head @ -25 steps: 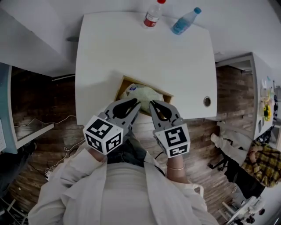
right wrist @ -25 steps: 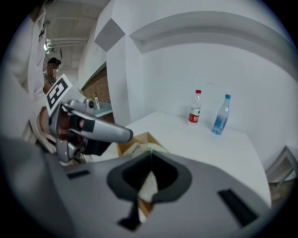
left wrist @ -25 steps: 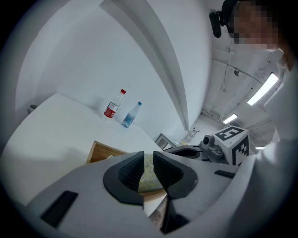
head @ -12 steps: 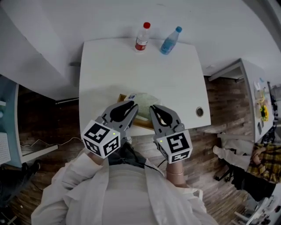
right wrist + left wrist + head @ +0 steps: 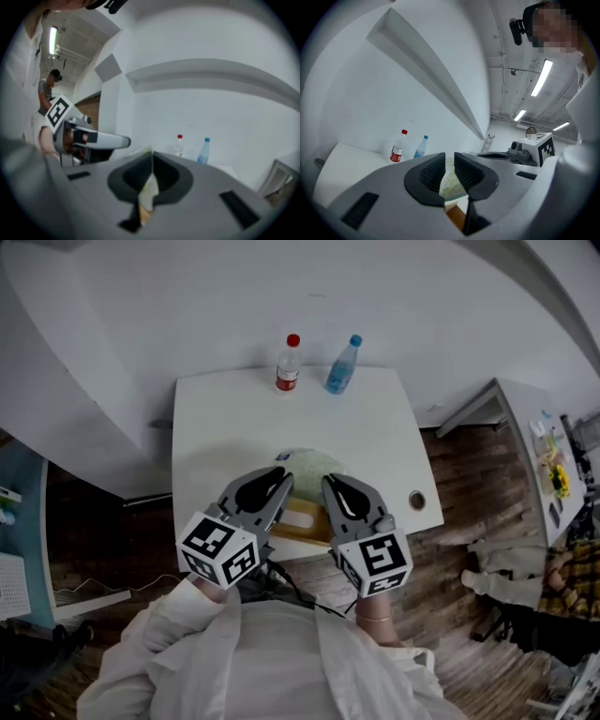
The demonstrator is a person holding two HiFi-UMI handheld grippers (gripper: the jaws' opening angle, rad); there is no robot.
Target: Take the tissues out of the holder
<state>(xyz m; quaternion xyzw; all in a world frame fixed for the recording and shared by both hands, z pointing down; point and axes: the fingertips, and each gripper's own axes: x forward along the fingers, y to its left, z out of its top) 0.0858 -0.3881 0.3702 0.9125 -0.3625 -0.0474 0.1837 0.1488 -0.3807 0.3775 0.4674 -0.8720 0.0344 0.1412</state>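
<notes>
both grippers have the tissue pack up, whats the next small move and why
Probably carry the tissue pack sideways over the bare table and set it down. The left gripper and right gripper each have jaws shut on it, and it looks lifted above the wooden holder.

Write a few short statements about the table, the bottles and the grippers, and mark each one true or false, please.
1. A red-capped bottle and a blue-capped bottle stand at the far edge of the table. True.
2. The right gripper is open and empty. False: its jaws are shut on an edge of the tissue pack.
3. The wooden holder sits near the table's near edge. True.
4. In the head view, the red-capped bottle is to the right of the blue-capped bottle. False: it is to its left.
</notes>
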